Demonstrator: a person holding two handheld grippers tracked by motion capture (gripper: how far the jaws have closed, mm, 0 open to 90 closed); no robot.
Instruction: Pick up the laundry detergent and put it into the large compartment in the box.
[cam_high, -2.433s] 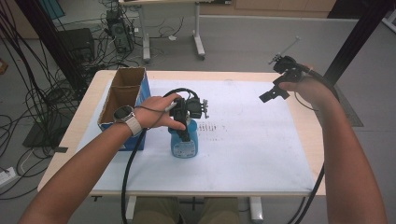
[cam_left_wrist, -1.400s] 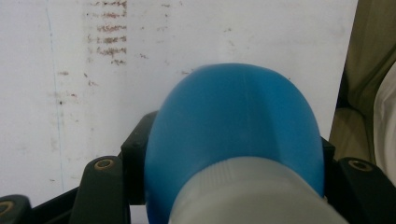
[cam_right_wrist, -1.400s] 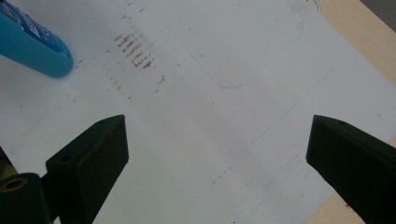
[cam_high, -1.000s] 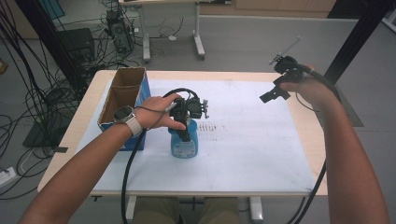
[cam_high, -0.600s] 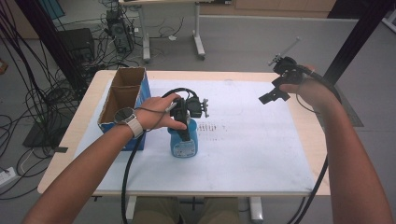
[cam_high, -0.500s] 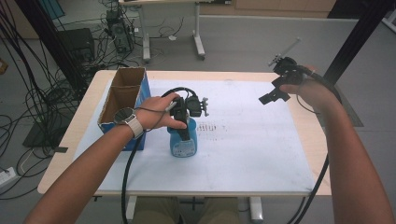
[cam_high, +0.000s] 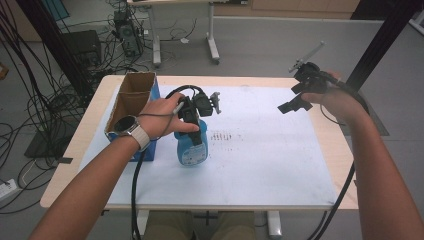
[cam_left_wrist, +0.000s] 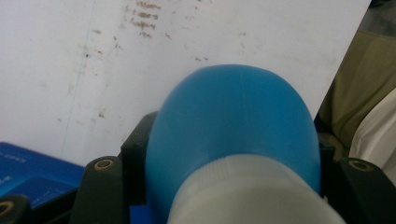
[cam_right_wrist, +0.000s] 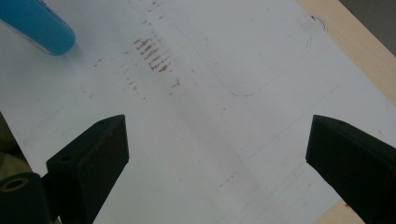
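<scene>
Left tool (cam_high: 192, 125) clamps the upright blue plastic bottle (cam_high: 191, 150) from above; right tool (cam_high: 300, 95), jaws wide and empty, hovers well apart.

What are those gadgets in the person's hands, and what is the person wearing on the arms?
Both the left gripper and the right gripper are black, with blocky wedge-shaped jaws and thick black cables trailing down. The forearms are bare; the left wrist carries a round dark watch on a pale band.

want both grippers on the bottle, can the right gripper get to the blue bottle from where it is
Probably yes. The right gripper hangs open over the far right of the white sheet, with only bare sheet between it and the blue bottle. The left gripper grips the bottle's top, leaving its lower body free.
</scene>
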